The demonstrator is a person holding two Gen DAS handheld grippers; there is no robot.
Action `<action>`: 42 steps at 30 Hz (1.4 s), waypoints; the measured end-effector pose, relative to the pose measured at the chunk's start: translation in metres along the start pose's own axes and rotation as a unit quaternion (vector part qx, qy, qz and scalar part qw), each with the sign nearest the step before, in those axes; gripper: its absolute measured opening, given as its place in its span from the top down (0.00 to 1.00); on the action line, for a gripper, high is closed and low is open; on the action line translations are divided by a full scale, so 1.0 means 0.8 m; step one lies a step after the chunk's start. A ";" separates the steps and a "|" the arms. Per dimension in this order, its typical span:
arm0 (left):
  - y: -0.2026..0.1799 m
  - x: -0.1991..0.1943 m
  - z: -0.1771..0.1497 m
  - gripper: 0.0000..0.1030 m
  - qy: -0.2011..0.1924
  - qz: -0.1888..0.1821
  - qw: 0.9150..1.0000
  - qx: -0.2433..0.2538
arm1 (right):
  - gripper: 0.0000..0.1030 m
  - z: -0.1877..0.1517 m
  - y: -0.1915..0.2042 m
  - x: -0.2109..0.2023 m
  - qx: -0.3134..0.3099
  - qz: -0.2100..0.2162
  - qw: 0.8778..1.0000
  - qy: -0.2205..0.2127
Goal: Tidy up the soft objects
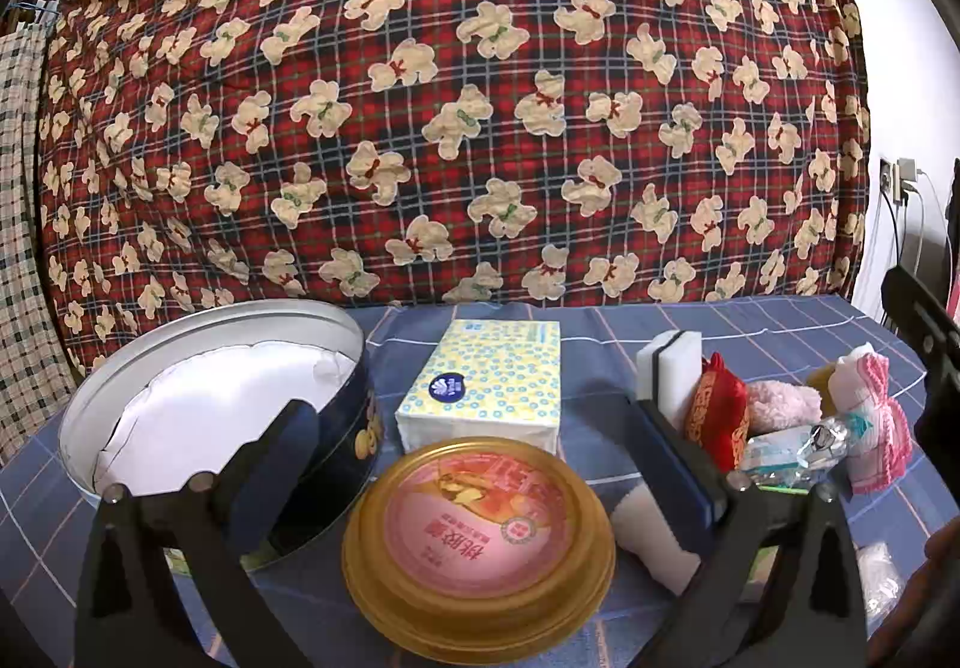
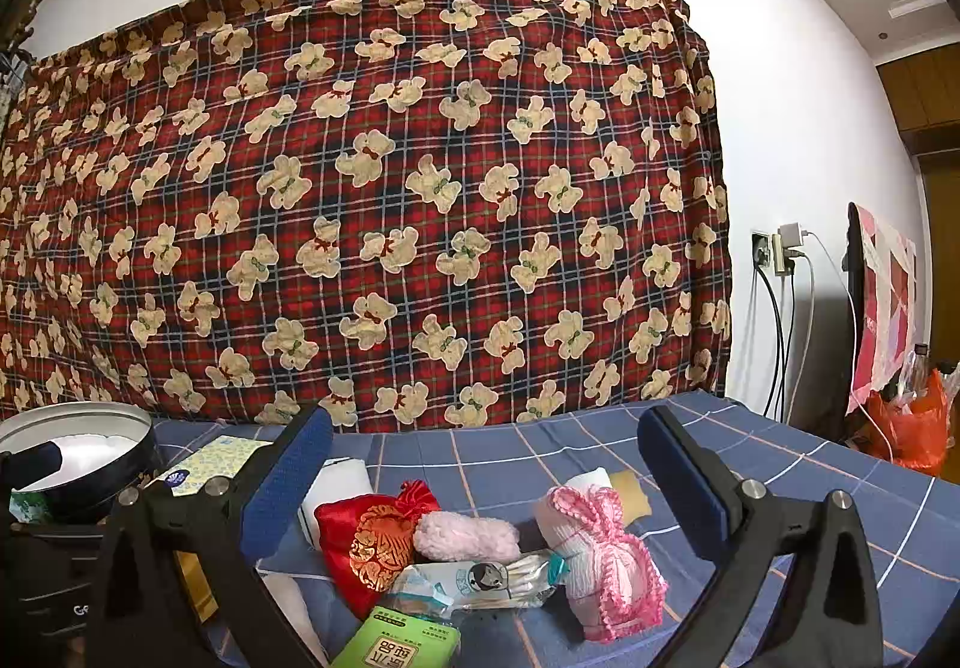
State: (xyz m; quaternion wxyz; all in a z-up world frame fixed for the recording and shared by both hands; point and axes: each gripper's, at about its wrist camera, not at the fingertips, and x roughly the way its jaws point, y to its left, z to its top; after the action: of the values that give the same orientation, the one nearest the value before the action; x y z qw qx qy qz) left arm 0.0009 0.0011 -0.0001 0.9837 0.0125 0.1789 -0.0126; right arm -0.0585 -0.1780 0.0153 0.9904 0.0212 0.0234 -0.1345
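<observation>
Both grippers stand with their jaws spread wide and nothing clamped between them. From its own camera the left gripper (image 1: 480, 422) hangs tilted down over a round gold lid (image 1: 479, 548), a glossy, ridged disc with a pink printed centre that lies flat on the blue checked tablecloth (image 1: 780, 326); its dark fingers frame the lid without touching it. To the left of the lid sits an open round tin (image 1: 210, 428), dark blue outside, bare silver metal inside, lined with crumpled white paper. Behind the lid is a rectangular tissue pack (image 1: 486, 386) in soft plastic wrap with a yellow and blue dot pattern. A white foam sponge (image 1: 657, 539) lies just beside the right finger of the left gripper, and a second white block with a dark stripe stands upright behind it. The right gripper (image 2: 486, 464), held level, has blue textured pads on its fingers and brackets the pile of soft things without contact. That pile holds a shiny red satin pouch (image 2: 372, 542) with gold embroidery, a fuzzy pale pink roll (image 2: 465, 539) touching it, a white knit cloth (image 2: 600, 560) edged in pink crochet and bunched into a bundle, a crinkly clear plastic packet (image 2: 486, 578) with a printed face, and a green flat packet (image 2: 396, 638) nearest the camera. Behind everything hangs a red plaid cloth (image 2: 390, 188) printed with cream bears.
</observation>
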 end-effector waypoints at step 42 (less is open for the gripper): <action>0.010 0.003 -0.005 0.00 0.001 -0.002 1.000 -0.003 | 0.00 0.001 -0.002 0.002 0.000 -0.001 1.000 0.004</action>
State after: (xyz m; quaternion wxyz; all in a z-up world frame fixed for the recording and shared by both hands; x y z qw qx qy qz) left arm 0.0022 0.0090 -0.0051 0.9835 0.0096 0.1802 -0.0143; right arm -0.0575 -0.1802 0.0162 0.9901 0.0220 0.0275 -0.1356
